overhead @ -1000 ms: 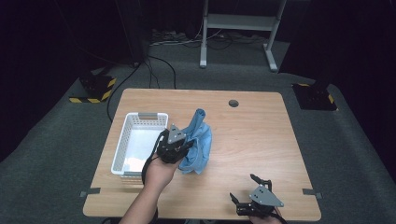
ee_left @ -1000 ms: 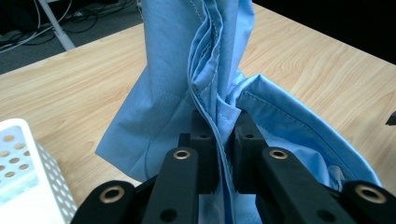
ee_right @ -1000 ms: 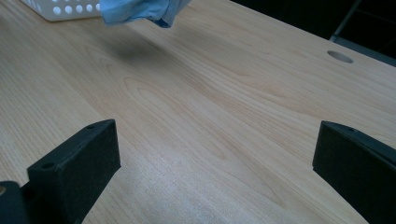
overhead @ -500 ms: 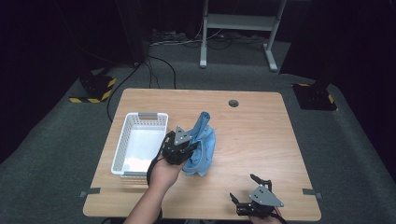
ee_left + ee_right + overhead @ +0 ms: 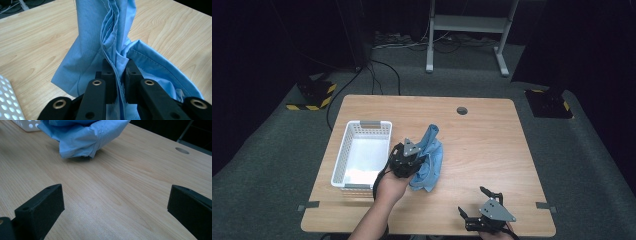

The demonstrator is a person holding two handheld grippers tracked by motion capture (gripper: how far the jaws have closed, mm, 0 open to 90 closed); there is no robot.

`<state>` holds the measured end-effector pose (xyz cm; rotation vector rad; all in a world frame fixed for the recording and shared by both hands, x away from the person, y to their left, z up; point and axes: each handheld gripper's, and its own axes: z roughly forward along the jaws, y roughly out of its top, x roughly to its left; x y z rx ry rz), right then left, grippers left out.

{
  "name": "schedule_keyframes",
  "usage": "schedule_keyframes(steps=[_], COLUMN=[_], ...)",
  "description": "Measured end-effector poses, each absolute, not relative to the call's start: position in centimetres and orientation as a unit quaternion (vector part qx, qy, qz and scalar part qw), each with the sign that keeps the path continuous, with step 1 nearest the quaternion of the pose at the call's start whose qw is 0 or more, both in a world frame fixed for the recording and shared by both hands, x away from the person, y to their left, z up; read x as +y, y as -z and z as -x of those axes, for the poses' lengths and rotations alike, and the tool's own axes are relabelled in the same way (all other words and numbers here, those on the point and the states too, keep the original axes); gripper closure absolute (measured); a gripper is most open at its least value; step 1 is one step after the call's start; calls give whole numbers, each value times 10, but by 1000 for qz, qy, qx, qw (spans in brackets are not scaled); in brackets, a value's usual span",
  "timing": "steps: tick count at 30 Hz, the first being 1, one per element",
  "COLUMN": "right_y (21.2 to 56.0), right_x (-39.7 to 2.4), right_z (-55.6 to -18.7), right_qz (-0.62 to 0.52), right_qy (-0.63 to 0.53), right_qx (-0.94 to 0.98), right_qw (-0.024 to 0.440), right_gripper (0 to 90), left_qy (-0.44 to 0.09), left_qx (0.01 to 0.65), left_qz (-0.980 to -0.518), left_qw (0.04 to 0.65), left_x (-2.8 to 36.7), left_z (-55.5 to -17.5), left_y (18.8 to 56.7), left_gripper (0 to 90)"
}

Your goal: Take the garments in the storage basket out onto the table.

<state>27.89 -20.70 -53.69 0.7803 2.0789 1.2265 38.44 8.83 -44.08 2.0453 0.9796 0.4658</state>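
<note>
left gripper (image 5: pixel 117 75) pinching blue cloth (image 5: pixel 100 40) between its jaws, has carried it further off the basket (image 5: pixel 362 125), likely repositioning; right gripper (image 5: pixel 115 202) jaws spread, idle.

Basket (image 5: pixel 362 150): left part of the tabletop (image 5: pixel 492 145).
Cloth (image 5: pixel 432 160): on the tabletop, just right of the basket.
Left tool (image 5: pixel 409 159): between basket and cloth, clamped on a cloth fold.
Right tool (image 5: pixel 486 216): near right edge, well apart from the cloth.
</note>
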Motion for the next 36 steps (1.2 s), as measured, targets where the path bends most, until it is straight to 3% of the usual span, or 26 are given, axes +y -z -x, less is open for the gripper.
schedule_keyframes(steps=[36], right_y=[537], right_x=[-208], right_z=[-279], right_qz=[-294], right_qy=[-464], right_qx=[781], right_qw=[297], right_gripper=[3], left_qy=[-157], left_qx=[388], left_qz=[-809], left_qw=[413], left_x=[68], left_z=[-392], left_y=[463], left_gripper=[798])
